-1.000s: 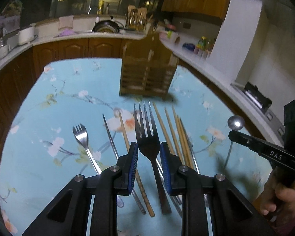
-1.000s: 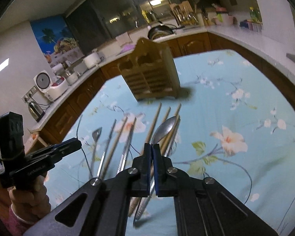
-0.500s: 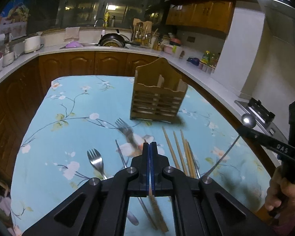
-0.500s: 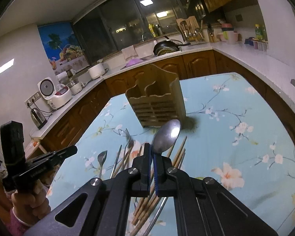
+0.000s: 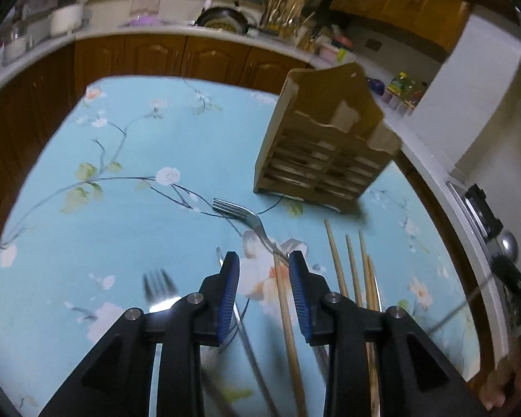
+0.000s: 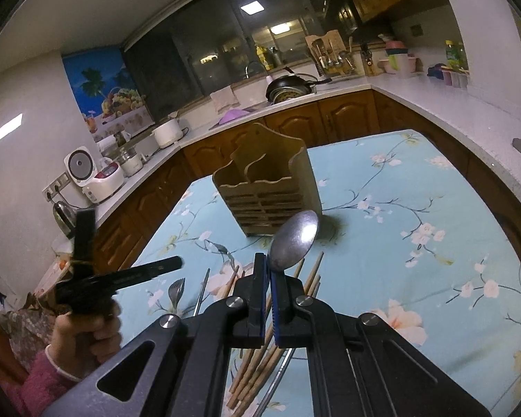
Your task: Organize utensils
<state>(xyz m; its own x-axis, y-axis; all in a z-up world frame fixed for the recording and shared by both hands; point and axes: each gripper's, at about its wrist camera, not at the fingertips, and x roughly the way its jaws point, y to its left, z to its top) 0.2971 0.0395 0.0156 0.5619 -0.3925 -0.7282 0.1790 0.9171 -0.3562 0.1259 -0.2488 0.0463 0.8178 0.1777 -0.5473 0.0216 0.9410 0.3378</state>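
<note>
In the left wrist view my left gripper (image 5: 264, 271) hangs over the blue flowered tablecloth (image 5: 121, 215), its jaws opening. A steel fork (image 5: 246, 213) lies just ahead of it. The fork's handle runs back to the right fingertip, and the pads do not press on it. A second fork (image 5: 156, 286) lies to the left, and wooden chopsticks (image 5: 335, 253) to the right. My right gripper (image 6: 270, 267) is shut on a steel spoon (image 6: 295, 239), bowl up, in front of the wooden utensil holder (image 6: 267, 194). That holder (image 5: 326, 146) stands empty at the far right.
A hand in a pink sleeve (image 6: 83, 333) holds the left gripper (image 6: 173, 263) at the table's left. More chopsticks (image 6: 257, 358) and a fork (image 6: 175, 290) lie under the right gripper. Wooden cabinets (image 6: 347, 118) and counters with a pan (image 6: 288, 90) ring the table.
The left gripper shut on the fork, carried it away from the pile toward the holder, and has now parted its jaws. The right gripper lifted the spoon off the table.
</note>
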